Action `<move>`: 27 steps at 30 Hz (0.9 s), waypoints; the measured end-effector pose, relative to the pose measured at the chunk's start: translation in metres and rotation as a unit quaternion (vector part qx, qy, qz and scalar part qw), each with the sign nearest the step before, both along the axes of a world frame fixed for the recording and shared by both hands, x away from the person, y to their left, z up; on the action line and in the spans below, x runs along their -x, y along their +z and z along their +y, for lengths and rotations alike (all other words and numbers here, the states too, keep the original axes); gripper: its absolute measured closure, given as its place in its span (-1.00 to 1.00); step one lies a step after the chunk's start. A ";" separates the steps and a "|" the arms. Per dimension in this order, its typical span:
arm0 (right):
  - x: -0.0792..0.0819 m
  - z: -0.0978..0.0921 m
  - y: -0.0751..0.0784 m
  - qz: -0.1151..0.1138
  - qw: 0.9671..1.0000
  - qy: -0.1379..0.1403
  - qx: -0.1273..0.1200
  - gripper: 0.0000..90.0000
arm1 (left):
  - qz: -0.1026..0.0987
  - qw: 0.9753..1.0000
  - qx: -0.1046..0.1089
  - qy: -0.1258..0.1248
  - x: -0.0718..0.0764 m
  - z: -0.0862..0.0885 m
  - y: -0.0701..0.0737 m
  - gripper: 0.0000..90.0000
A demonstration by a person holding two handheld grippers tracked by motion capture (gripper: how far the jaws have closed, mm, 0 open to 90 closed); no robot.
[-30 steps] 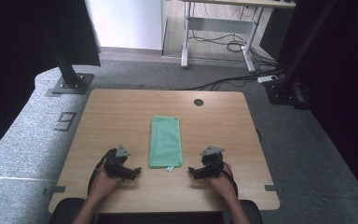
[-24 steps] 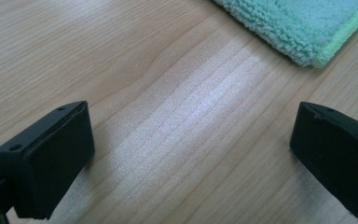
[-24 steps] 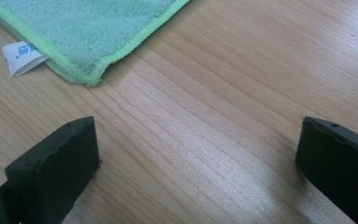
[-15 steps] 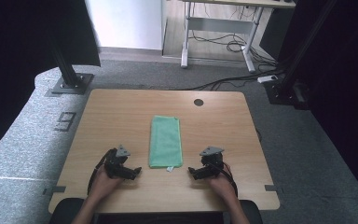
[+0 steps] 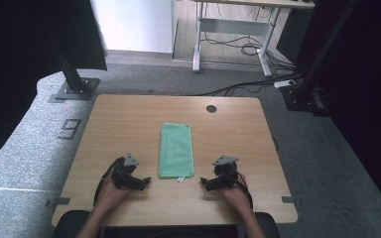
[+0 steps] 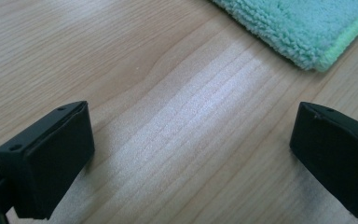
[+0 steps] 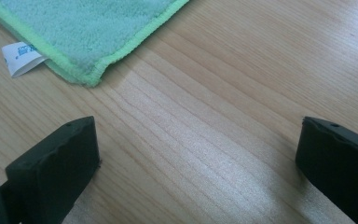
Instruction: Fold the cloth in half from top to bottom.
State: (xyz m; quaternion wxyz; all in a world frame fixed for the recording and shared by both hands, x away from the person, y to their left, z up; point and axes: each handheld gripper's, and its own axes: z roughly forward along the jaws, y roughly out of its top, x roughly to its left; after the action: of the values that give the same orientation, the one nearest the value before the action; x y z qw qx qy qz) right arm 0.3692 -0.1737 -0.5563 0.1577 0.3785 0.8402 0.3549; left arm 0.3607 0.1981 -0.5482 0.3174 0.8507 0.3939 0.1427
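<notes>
While both hands rest at the near edge of the table [image 5: 129, 119], the high view shows a green towel [image 5: 176, 150] lying flat as a long folded strip in the middle, its short near edge between the two tools. The left tool [image 5: 142, 181] sits just beside the towel's near left corner and the right tool [image 5: 206, 183] just beside the near right corner; neither touches the cloth. Judging from this, the work on the towel has not begun in earnest: nothing is gripped or lifted, and any fold or move is yet to be done.

From the left gripper view, the left tool [image 6: 191, 154] has its jaws spread wide over bare wood and holds nothing. The towel [image 6: 303, 28] lies ahead and to the upper right, its corner near but apart from the jaws.

From the right gripper view, the right tool [image 7: 198, 163] is likewise spread wide and empty. The towel [image 7: 84, 28] lies ahead at upper left, its stitched corner close to the left jaw but clear of it, with a small white label [image 7: 21, 58] sticking out from the hem.
</notes>
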 end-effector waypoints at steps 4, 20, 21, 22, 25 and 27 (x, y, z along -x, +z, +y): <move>0.000 0.000 0.000 0.001 1.000 -0.004 -0.002 -1.00 | 0.009 1.000 0.006 0.000 -0.003 -0.002 0.002 -1.00; -0.005 0.013 0.005 0.009 1.000 0.002 -0.001 -1.00 | -0.026 0.999 0.033 0.004 -0.020 -0.018 0.020 -0.98; -0.006 0.015 0.007 0.008 1.000 0.004 -0.003 -1.00 | -0.028 0.999 0.034 0.004 -0.022 -0.020 0.020 -0.98; -0.007 0.018 0.008 0.008 1.000 0.006 -0.005 -1.00 | -0.028 0.999 0.035 0.004 -0.024 -0.022 0.020 -0.98; -0.011 0.026 0.013 0.002 1.000 0.009 -0.005 -1.00 | -0.029 0.999 0.034 0.003 -0.031 -0.030 0.019 -0.98; -0.014 0.032 0.017 -0.004 1.000 0.010 -0.002 -1.00 | -0.026 0.999 0.034 0.004 -0.035 -0.034 0.016 -0.98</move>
State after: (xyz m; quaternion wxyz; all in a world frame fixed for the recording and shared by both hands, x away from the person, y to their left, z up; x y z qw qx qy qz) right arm 0.3835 -0.1413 -0.5395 0.1561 0.3688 0.8427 0.3599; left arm 0.3959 0.1637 -0.5321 0.3556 0.8338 0.3935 0.1531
